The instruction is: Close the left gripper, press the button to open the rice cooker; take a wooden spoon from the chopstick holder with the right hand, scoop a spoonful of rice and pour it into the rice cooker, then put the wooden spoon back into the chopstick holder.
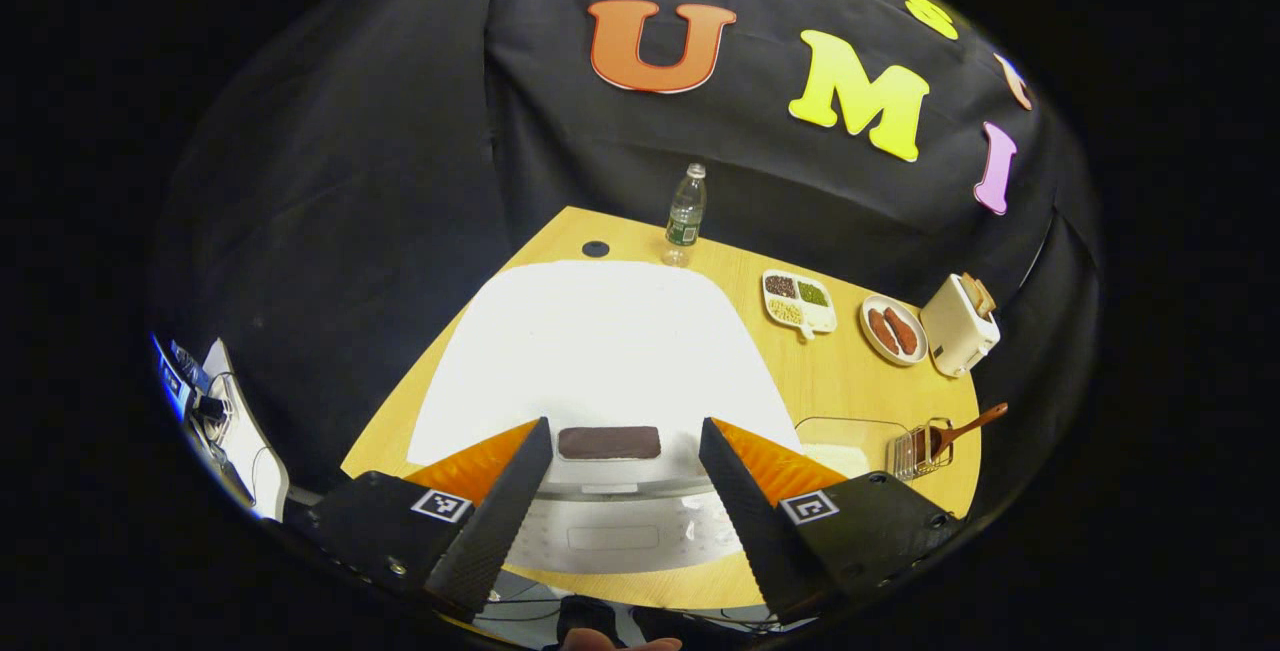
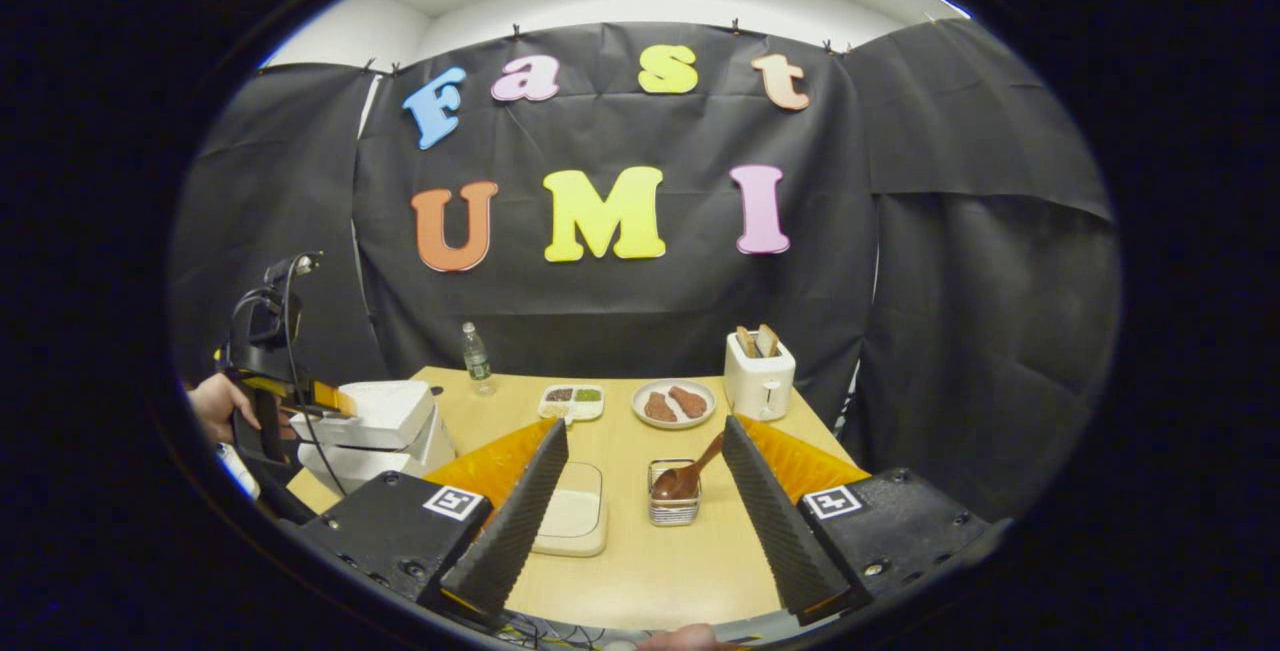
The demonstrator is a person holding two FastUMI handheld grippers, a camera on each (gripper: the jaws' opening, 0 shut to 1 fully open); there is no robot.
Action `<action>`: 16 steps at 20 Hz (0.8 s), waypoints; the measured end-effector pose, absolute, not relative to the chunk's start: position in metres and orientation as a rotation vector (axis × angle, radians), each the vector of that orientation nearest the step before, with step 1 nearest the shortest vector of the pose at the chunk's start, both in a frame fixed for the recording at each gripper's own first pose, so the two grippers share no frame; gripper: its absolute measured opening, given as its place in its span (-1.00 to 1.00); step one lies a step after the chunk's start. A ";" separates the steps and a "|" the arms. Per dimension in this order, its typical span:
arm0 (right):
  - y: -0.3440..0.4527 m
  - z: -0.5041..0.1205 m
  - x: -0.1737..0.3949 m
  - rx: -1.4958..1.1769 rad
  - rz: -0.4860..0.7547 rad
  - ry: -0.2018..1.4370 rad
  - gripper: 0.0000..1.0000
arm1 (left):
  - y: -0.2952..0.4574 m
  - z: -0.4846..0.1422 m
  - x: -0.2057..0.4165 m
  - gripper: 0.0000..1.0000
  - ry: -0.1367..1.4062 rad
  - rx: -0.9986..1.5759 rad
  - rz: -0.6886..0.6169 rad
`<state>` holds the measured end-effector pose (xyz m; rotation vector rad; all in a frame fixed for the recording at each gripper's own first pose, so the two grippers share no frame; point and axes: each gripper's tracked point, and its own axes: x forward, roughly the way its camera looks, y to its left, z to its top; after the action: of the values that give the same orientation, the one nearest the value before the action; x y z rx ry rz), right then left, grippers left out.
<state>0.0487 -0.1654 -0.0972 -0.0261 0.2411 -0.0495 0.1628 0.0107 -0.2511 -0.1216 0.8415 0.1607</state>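
Cooker point(image 1: 600, 351), white with lid shut, sits under my open left gripper point(image 1: 625, 491); my right gripper point(image 2: 645, 501) gapes before the spoon point(image 2: 690, 474).

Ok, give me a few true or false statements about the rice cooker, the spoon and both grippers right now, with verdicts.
1. The white rice cooker has its lid shut. True.
2. The brown wooden spoon lies flat on the table. False: it stands in the wire chopstick holder.
3. The left gripper is shut. False: its fingers stand apart above the cooker.
4. The right gripper is open and holds nothing. True.
5. The white toaster has bread in it. True.
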 end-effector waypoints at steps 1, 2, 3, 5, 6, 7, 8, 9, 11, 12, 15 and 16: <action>-0.165 -0.098 0.048 -0.024 -0.048 0.245 1.00 | 0.010 -0.257 0.161 0.94 0.849 -0.126 0.167; -0.165 -0.098 0.049 -0.018 -0.046 0.246 1.00 | 0.010 -0.262 0.161 0.92 0.858 -0.132 0.174; -0.164 -0.099 0.050 -0.008 -0.043 0.249 0.99 | 0.010 -0.268 0.158 0.92 0.871 -0.139 0.179; -0.164 -0.102 0.050 0.006 -0.041 0.256 1.00 | 0.010 -0.272 0.157 1.00 0.878 -0.140 0.187; -0.163 -0.103 0.051 0.011 -0.038 0.260 1.00 | 0.010 -0.272 0.159 0.93 0.872 -0.132 0.189; -0.162 -0.106 0.052 0.016 -0.035 0.263 1.00 | 0.012 -0.274 0.158 0.93 0.869 -0.130 0.197; -0.159 -0.108 0.053 0.023 -0.027 0.268 1.00 | 0.011 -0.276 0.158 0.93 0.868 -0.133 0.207; -0.156 -0.111 0.053 0.032 -0.017 0.275 1.00 | 0.011 -0.281 0.154 0.93 0.883 -0.133 0.211; -0.153 -0.114 0.054 0.043 -0.005 0.282 1.00 | 0.011 -0.285 0.150 0.94 0.885 -0.107 0.218; -0.154 -0.115 0.055 0.047 -0.002 0.282 1.00 | 0.010 -0.288 0.149 0.92 0.885 -0.089 0.220; -0.154 -0.119 0.058 0.070 0.005 0.286 0.99 | 0.010 -0.289 0.146 0.94 0.865 -0.056 0.233; -0.156 -0.121 0.059 0.075 0.005 0.291 0.99 | 0.008 -0.288 0.147 0.94 0.861 -0.058 0.235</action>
<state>0.0593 -0.1555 -0.1213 0.0752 0.2913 0.0050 0.1472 0.0078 -0.2884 -0.0578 0.8610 0.2346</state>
